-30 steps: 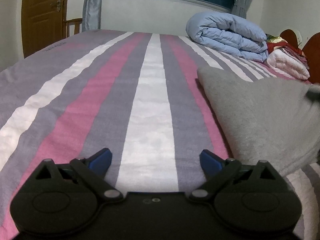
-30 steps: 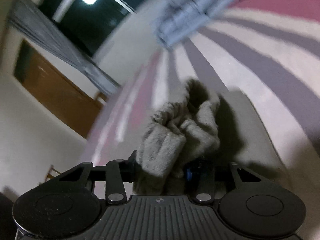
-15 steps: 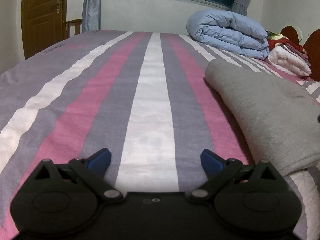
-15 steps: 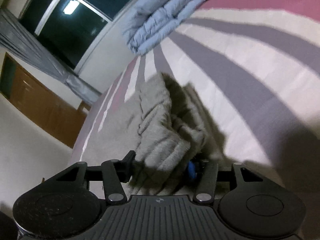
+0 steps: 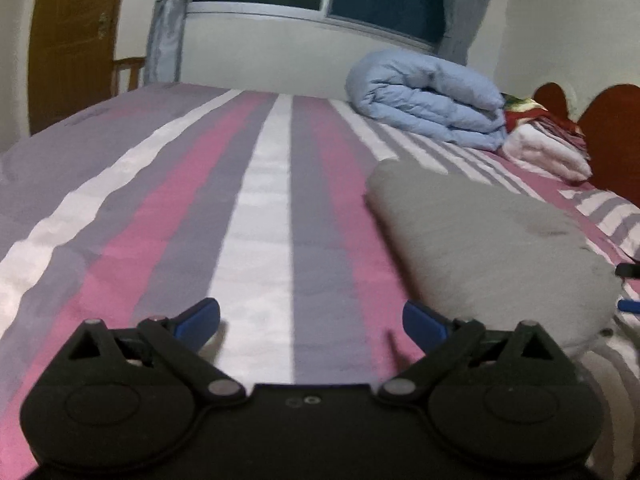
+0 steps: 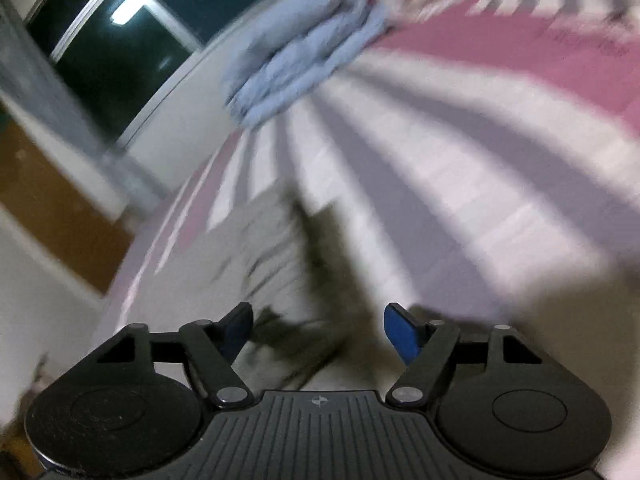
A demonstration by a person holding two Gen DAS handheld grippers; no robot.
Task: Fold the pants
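Observation:
The grey pants (image 5: 492, 240) lie folded on the striped bed, to the right in the left wrist view. My left gripper (image 5: 312, 318) is open and empty, low over the bedsheet, with its right fingertip beside the near edge of the pants. My right gripper (image 6: 320, 330) is open and empty; the blurred grey pants (image 6: 264, 256) lie just in front of it and below it. The tips of the right gripper (image 5: 626, 286) show at the right edge of the left wrist view, beside the pants' end.
The bed (image 5: 256, 216) has pink, grey and white stripes. A folded light-blue duvet (image 5: 428, 96) and folded blankets (image 5: 548, 148) lie at the far right by the wooden headboard (image 5: 608, 128). A door (image 5: 72, 40), chair and window stand beyond the bed.
My right gripper has opened and let go of the pants, which now lie flat on the bed. The right wrist view is blurred by motion. My left gripper stays open and has tilted slightly.

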